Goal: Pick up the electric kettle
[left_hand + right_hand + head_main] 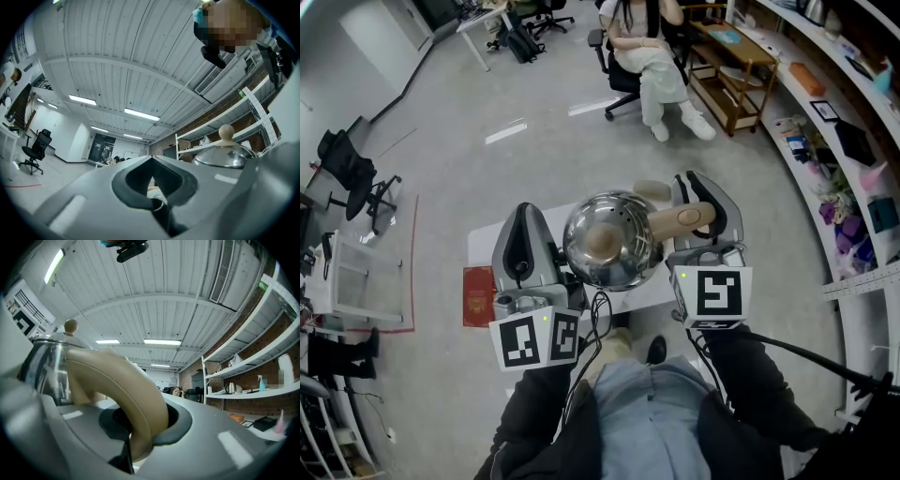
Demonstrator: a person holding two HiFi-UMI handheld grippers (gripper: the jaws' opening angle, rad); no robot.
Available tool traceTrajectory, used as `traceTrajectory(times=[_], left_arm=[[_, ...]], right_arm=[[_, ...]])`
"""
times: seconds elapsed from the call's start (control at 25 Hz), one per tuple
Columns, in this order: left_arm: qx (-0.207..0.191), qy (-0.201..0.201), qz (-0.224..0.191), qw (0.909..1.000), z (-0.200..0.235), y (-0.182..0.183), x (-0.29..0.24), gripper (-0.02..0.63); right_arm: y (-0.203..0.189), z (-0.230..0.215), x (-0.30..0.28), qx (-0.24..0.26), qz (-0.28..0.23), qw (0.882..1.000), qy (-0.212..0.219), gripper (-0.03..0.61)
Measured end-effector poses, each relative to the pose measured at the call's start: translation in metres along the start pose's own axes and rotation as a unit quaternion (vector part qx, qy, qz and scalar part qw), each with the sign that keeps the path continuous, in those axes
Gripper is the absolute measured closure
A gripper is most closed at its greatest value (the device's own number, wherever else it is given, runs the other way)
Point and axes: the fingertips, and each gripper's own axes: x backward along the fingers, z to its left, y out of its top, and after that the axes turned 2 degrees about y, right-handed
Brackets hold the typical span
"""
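The electric kettle (609,246) is a polished steel dome with a wooden knob and a curved beige handle (680,217). It sits between my two grippers, above a small white table (483,242). My right gripper (701,202) is shut on the handle, which fills the jaws in the right gripper view, where the handle (122,385) arches up to the steel body (44,366). My left gripper (525,223) is beside the kettle's left flank, shut with nothing in it. The left gripper (151,183) view shows the kettle's lid (225,157) off to the right.
A red booklet (477,295) lies at the table's left edge. A seated person (652,56) and a wooden trolley (733,80) are ahead. Curved shelves (830,122) with small items run along the right. A black office chair (352,173) stands far left.
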Motion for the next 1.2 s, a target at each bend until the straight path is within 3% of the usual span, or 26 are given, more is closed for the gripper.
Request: traceTrajectory(times=[1.2], left_arm=[[-0.001, 0.001, 0.005, 1.0, 0.0001, 0.0006, 0.0, 0.614]], right_arm=[[0.0016, 0.0003, 0.0001, 0.003, -0.002, 1.0, 0.001, 0.499]])
